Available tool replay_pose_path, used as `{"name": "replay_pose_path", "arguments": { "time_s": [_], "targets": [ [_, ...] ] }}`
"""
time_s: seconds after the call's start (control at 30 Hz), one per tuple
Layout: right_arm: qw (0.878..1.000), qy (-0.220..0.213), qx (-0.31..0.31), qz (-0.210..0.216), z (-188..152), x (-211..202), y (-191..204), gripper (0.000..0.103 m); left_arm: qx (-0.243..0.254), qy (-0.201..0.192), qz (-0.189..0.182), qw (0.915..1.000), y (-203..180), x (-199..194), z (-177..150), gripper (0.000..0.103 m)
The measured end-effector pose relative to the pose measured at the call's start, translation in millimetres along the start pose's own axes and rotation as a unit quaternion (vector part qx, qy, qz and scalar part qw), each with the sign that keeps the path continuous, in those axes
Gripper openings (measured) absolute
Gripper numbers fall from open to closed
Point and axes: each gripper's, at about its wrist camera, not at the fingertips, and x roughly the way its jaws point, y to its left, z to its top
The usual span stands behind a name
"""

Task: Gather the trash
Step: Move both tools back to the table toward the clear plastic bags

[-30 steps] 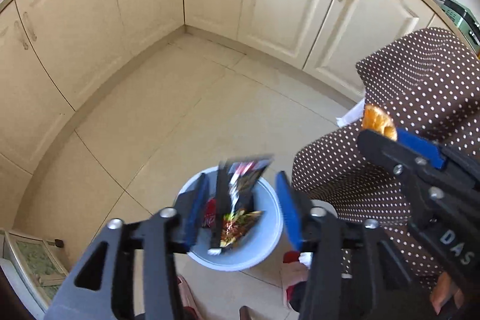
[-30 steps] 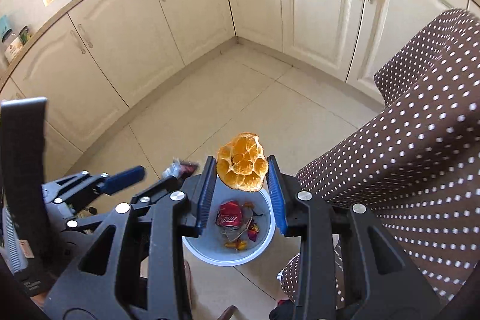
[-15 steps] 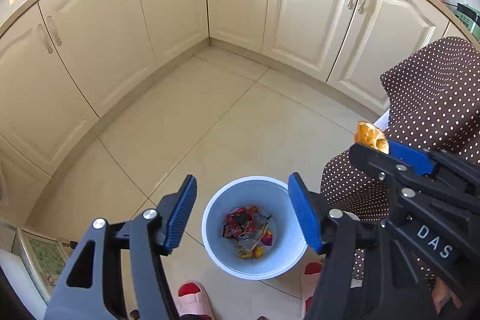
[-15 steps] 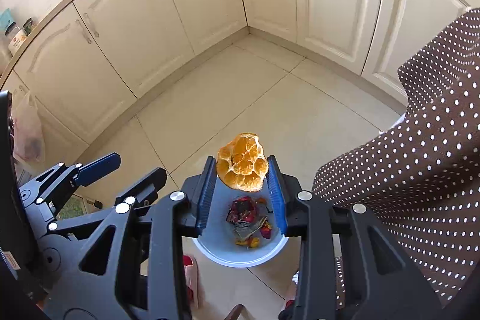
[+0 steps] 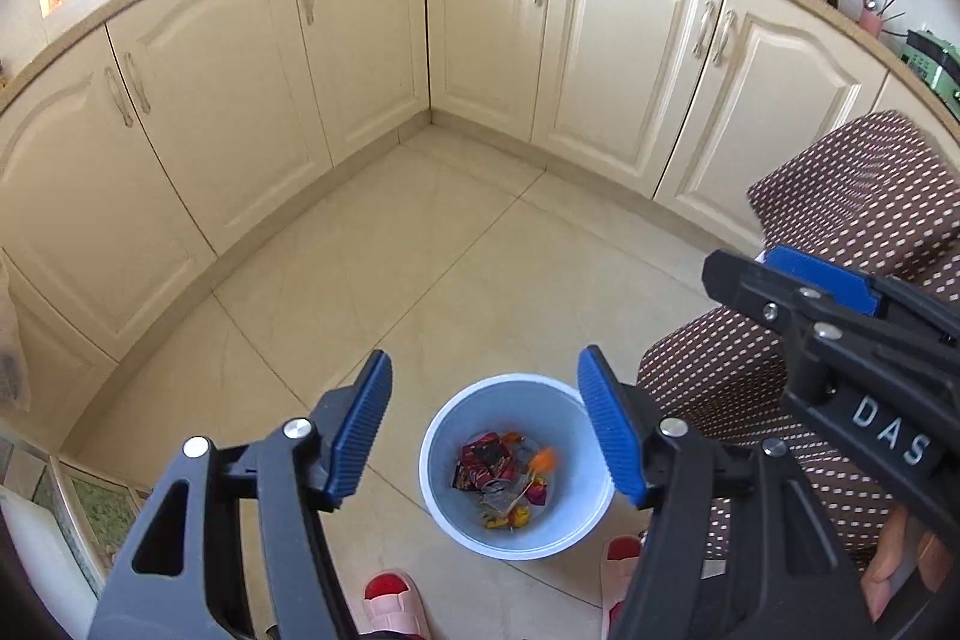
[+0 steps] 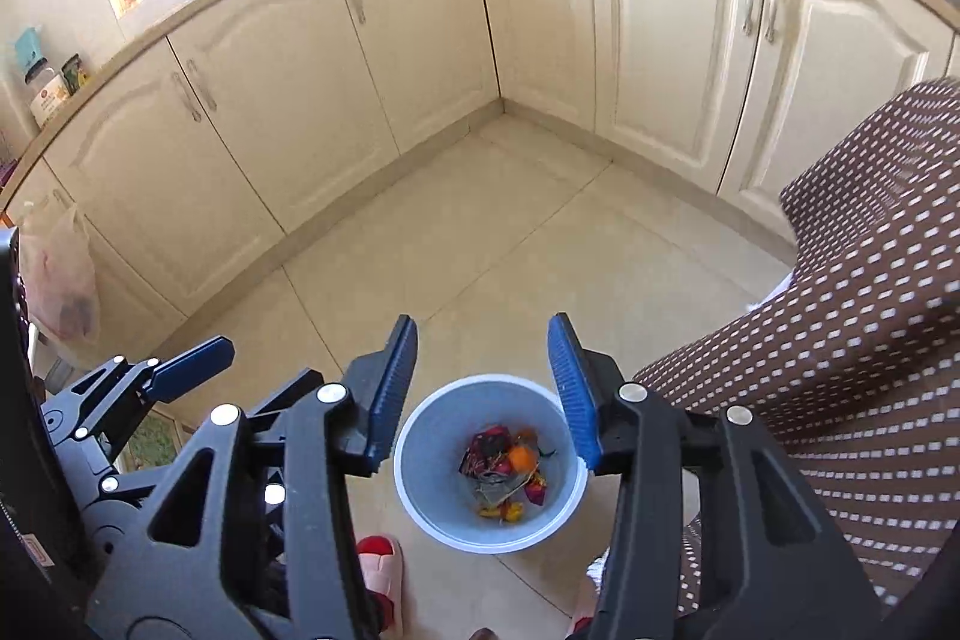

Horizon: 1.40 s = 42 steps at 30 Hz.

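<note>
Now both drops are done. The left hand-held gripper [image 5: 485, 439] is hanging released and empty, jaws spread wide, straight above the bin [image 5: 447, 415]. The right hand-held gripper [image 6: 483, 388] is also sitting released over the bin [image 6: 420, 436]; half a second ago it was clamping the orange peel, and that peel [image 6: 519, 457] is now lying inside, on top of the pile below and between its jaws. The snack wrapper [image 5: 480, 463] the left side was dropping a second ago is resting in the bin too, beside the peel [image 5: 542, 459].

Nothing is dangling from either set of jaws. The floor [image 5: 420, 244] ahead of the grippers is showing no loose scraps that I can spot. The spotted cloth [image 6: 840, 340] is hanging off to the right of the right gripper, and what is lying on top of it is not showing.

Judgement: this load is binned, both grippers are free for another pickup, if any trash is remaining out of view.
</note>
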Motion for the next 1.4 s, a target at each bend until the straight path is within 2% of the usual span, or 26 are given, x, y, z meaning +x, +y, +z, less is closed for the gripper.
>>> {"name": "replay_pose_path", "arguments": {
  "time_s": [0.17, 0.3, 0.43, 0.53, 0.6, 0.7, 0.8, 0.93, 1.03, 1.17, 1.4],
  "targets": [
    [0.999, -0.045, -0.008, -0.020, 4, -56, -9, 0.045, 0.014, -0.040, -0.018, 0.9990, -23, -47, 10, 0.064],
    [0.993, -0.097, 0.000, -0.061, 0, -126, -34, 0.047, 0.046, -0.076, -0.048, 0.9949, -66, -91, 19, 0.067],
    [0.983, -0.143, 0.025, -0.115, -13, -197, -78, 0.049, 0.100, -0.102, -0.099, 0.9848, -137, -132, 22, 0.068],
    [0.970, -0.171, 0.055, -0.164, -33, -254, -123, 0.050, 0.153, -0.105, -0.148, 0.9714, -200, -157, 20, 0.069],
    [0.961, -0.184, 0.075, -0.191, -47, -283, -149, 0.051, 0.182, -0.104, -0.177, 0.9615, -239, -170, 15, 0.069],
    [0.942, -0.199, 0.115, -0.244, -79, -333, -199, 0.051, 0.239, -0.103, -0.221, 0.9399, -306, -191, 3, 0.070],
    [0.922, -0.207, 0.152, -0.288, -111, -372, -241, 0.052, 0.311, -0.109, -0.250, 0.9106, -384, -212, -15, 0.070],
    [0.898, -0.209, 0.211, -0.324, -153, -413, -300, 0.053, 0.388, -0.100, -0.278, 0.8731, -464, -224, -43, 0.070],
    [0.884, -0.204, 0.250, -0.338, -179, -431, -340, 0.053, 0.428, -0.085, -0.278, 0.8559, -522, -221, -60, 0.070],
    [0.878, -0.187, 0.281, -0.339, -197, -435, -379, 0.053, 0.440, -0.077, -0.266, 0.8540, -565, -212, -69, 0.071],
    [0.875, -0.168, 0.309, -0.332, -204, -429, -419, 0.053, 0.453, -0.043, -0.260, 0.8518, -627, -183, -66, 0.071]
  ]
}}
